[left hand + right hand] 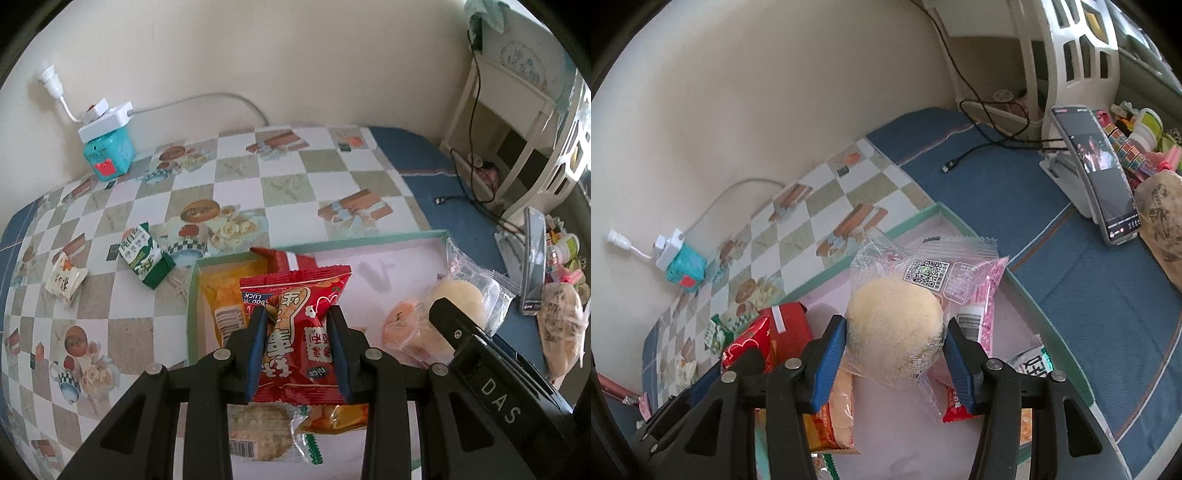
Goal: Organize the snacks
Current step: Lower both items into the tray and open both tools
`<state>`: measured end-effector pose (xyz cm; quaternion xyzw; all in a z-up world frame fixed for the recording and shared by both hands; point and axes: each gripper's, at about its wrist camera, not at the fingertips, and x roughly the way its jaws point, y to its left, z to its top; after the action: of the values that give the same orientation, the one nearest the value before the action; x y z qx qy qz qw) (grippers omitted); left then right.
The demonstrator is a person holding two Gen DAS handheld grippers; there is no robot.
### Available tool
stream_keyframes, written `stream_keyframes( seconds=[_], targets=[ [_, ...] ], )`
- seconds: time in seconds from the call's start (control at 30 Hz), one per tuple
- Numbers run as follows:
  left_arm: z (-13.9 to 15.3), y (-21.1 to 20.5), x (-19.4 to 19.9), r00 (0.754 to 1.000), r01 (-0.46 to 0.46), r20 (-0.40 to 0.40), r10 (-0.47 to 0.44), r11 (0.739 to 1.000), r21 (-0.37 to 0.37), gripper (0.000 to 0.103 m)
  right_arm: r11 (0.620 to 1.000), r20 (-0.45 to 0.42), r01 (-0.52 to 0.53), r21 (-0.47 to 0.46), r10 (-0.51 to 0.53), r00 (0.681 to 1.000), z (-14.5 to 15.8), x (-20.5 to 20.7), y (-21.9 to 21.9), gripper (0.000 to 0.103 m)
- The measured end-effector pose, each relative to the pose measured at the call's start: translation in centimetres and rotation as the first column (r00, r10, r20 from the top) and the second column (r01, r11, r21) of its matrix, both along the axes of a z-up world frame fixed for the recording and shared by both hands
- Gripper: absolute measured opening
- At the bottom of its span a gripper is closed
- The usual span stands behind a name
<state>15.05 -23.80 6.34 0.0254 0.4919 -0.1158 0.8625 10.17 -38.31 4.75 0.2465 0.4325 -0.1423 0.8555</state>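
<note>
My left gripper point(297, 317) is shut on a red snack packet point(295, 295) with white and yellow print, held above the green-rimmed tray point(332, 242) with its pink floor. My right gripper point(894, 328) is shut on a round pale bun in a clear wrapper point(894, 332), also over the tray point(1027, 291). In the left wrist view the bun point(458, 299) shows at the right, with a black finger of the right gripper in front of it. A yellow-orange packet point(225, 295) and a red box point(280, 258) lie in the tray's left part.
A green packet point(146, 258) and a white one point(64, 282) lie on the chequered tablecloth left of the tray. A teal box under a white power strip point(107, 147) stands by the wall. A phone on a stand point(1100, 173) and a brown bag point(1160, 218) sit right of the tray.
</note>
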Motion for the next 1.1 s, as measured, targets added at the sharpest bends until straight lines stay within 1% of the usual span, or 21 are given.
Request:
stream_keyframes(
  seconds=[0.1, 0.43, 0.5, 0.57, 0.63, 0.87, 1.0, 1.1],
  targets=[
    [-0.1, 0.1, 0.0, 1.000, 0.000, -0.004, 0.000, 1.000, 0.006, 0.035, 1.000, -0.006, -0.002, 0.017, 0.002, 1.000, -0.4, 0.0, -0.1, 0.056],
    [0.1, 0.3, 0.1, 1.000, 0.001, -0.012, -0.001, 1.000, 0.002, 0.035, 1.000, -0.015, -0.019, 0.001, 0.019, 1.000, -0.1, 0.2, 0.3, 0.058],
    [0.2, 0.4, 0.1, 1.000, 0.000, -0.012, 0.000, 1.000, 0.003, 0.038, 1.000, -0.015, -0.023, 0.010, 0.023, 1.000, 0.0, 0.2, 0.3, 0.058],
    [0.5, 0.7, 0.1, 1.000, -0.009, -0.010, 0.009, 1.000, 0.002, 0.047, 1.000, -0.017, -0.021, 0.009, 0.021, 1.000, 0.0, 0.2, 0.3, 0.057],
    [0.9, 1.1, 0.1, 1.000, -0.014, -0.007, 0.014, 1.000, -0.011, 0.050, 1.000, -0.016, -0.021, 0.006, 0.022, 1.000, 0.2, 0.1, 0.2, 0.058],
    [2.2, 2.2, 0.0, 0.999, -0.036, 0.013, 0.036, 0.999, -0.026, 0.056, 0.999, -0.003, -0.042, 0.013, 0.042, 0.999, 0.8, 0.1, 0.6, 0.064],
    [2.6, 3.0, 0.1, 0.998, -0.052, 0.017, 0.053, 0.998, -0.032, 0.058, 0.998, 0.009, -0.050, 0.030, 0.050, 0.999, 1.1, 0.0, 0.7, 0.070],
    [2.8, 3.6, 0.1, 0.997, -0.072, 0.018, 0.072, 0.997, -0.036, 0.060, 0.998, 0.004, -0.054, 0.017, 0.054, 0.999, 1.2, 0.1, 0.9, 0.072]
  ],
)
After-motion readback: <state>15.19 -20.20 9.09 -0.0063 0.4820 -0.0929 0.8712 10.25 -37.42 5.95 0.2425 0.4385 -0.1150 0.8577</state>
